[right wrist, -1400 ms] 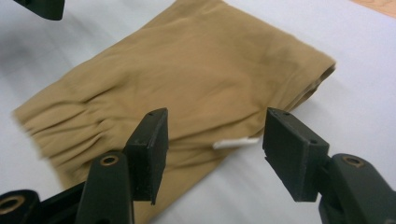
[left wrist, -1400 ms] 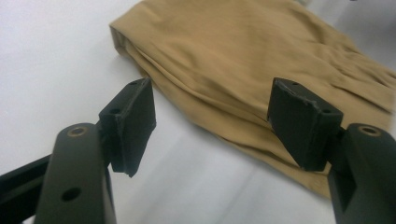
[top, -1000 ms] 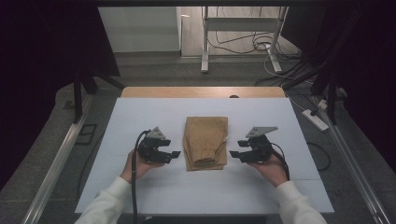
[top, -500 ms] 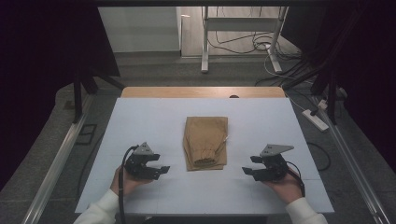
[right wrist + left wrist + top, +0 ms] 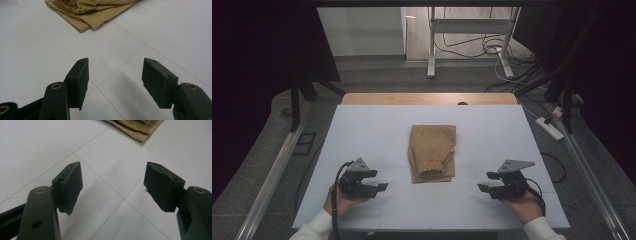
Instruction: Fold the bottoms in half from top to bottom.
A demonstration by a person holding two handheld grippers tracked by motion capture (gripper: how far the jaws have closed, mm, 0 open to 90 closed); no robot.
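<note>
The table (image 5: pixel 362 130) is lying in front of you under a pale sheet with thin seam lines crossing it, and a strip of bare wood is showing along its far edge at twelve o'clock. The folded tan garment (image 5: pixel 432 152) is resting flat at the middle of the sheet, its gathered waistband end pointing toward you at six o'clock.

You are holding the left hand-held gripper (image 5: pixel 382 187) at about eight o'clock from the garment, well apart from it, with its jaws pointing toward three o'clock. In the left gripper view the left hand-held gripper (image 5: pixel 113 186) is standing wide open with nothing between its pads, bare sheet is showing through the gap, and a corner of the garment (image 5: pixel 136 128) is sitting up at one o'clock.

You are holding the right hand-held gripper (image 5: pixel 484 182) at about four o'clock from the garment, also well apart, its jaws pointing toward nine o'clock. In the right gripper view the right hand-held gripper (image 5: pixel 115 80) is likewise gaping wide and gripping nothing, and the garment (image 5: pixel 87 11) is lying beyond it at eleven o'clock.

Your cuffs are coming in at the near edge.
</note>
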